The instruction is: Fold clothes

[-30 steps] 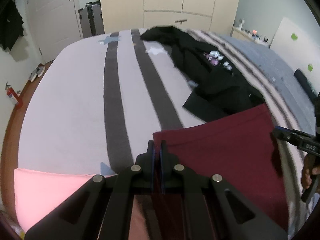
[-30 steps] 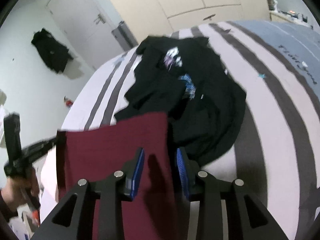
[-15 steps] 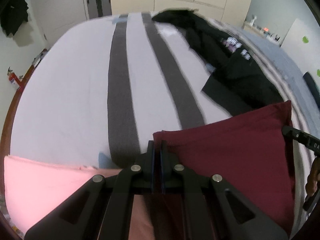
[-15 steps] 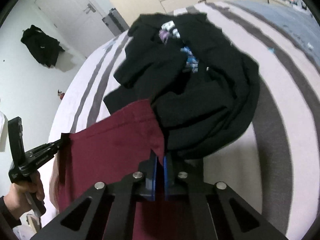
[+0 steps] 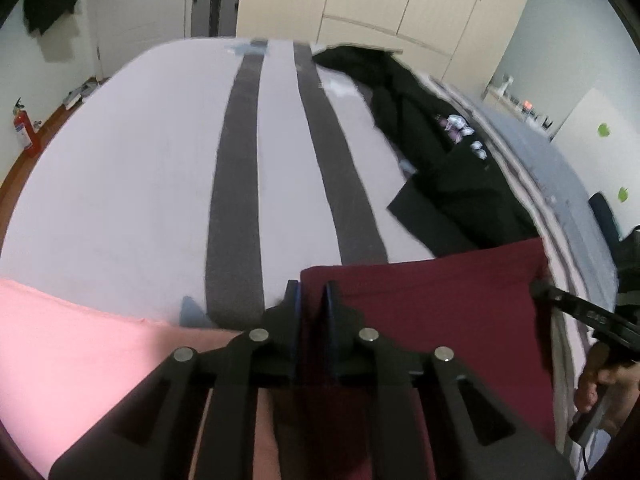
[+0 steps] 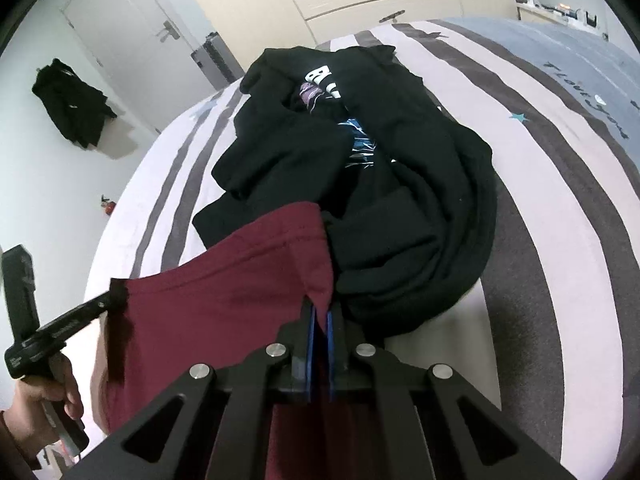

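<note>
Since a second ago our right tongs point(image 6: 319, 320) have closed on the maroon garment point(image 6: 208, 312), pinching its corner beside the black clothes pile point(image 6: 360, 184), while our left tongs point(image 5: 311, 300) have parted: their jaws are opening, with the garment's other corner lying between the blue pads point(image 5: 295, 300), which no longer press it. That garment lies flat at the near end of the bed point(image 5: 120, 184), stretched between the two tongs.

Only the left view shows the pink cloth point(image 5: 72, 352) lying left of the maroon garment, plus the right hand point(image 5: 604, 384). Only the right view shows the white lettering on the black pile and the left hand point(image 6: 44, 396).

We count one maroon garment, one pink cloth, one black pile, and two dark stripes point(image 5: 236, 184) left of the pile.
</note>
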`<action>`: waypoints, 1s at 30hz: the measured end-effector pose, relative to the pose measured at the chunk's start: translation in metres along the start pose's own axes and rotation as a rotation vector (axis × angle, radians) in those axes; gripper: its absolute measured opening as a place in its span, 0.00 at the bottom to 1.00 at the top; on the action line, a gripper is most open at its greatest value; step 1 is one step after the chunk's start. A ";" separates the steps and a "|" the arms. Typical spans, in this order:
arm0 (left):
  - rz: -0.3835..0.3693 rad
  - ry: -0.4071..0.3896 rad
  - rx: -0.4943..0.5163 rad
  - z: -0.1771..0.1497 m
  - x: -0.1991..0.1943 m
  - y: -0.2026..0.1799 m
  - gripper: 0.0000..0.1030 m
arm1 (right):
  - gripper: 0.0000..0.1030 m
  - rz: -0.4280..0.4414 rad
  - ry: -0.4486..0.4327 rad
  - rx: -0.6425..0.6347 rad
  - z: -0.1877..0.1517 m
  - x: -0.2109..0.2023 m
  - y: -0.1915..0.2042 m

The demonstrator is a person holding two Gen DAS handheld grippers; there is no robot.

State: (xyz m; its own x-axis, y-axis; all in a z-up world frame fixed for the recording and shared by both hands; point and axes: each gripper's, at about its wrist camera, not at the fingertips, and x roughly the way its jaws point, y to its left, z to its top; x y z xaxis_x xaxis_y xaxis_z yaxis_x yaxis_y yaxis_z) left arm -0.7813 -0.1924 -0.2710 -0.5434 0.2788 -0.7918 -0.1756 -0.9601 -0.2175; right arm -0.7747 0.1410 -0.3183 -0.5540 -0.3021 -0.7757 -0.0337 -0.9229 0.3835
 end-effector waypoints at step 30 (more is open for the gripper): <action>0.040 0.072 0.045 -0.078 -0.030 -0.022 0.02 | 0.06 -0.012 0.017 -0.084 0.003 0.001 0.005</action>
State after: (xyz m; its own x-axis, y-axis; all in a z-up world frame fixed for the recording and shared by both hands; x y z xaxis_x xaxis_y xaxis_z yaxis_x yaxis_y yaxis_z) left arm -0.6967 -0.1811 -0.2869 -0.4903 0.2363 -0.8389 -0.1921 -0.9682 -0.1605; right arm -0.7782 0.1371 -0.3154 -0.5399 -0.2938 -0.7888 0.0301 -0.9432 0.3308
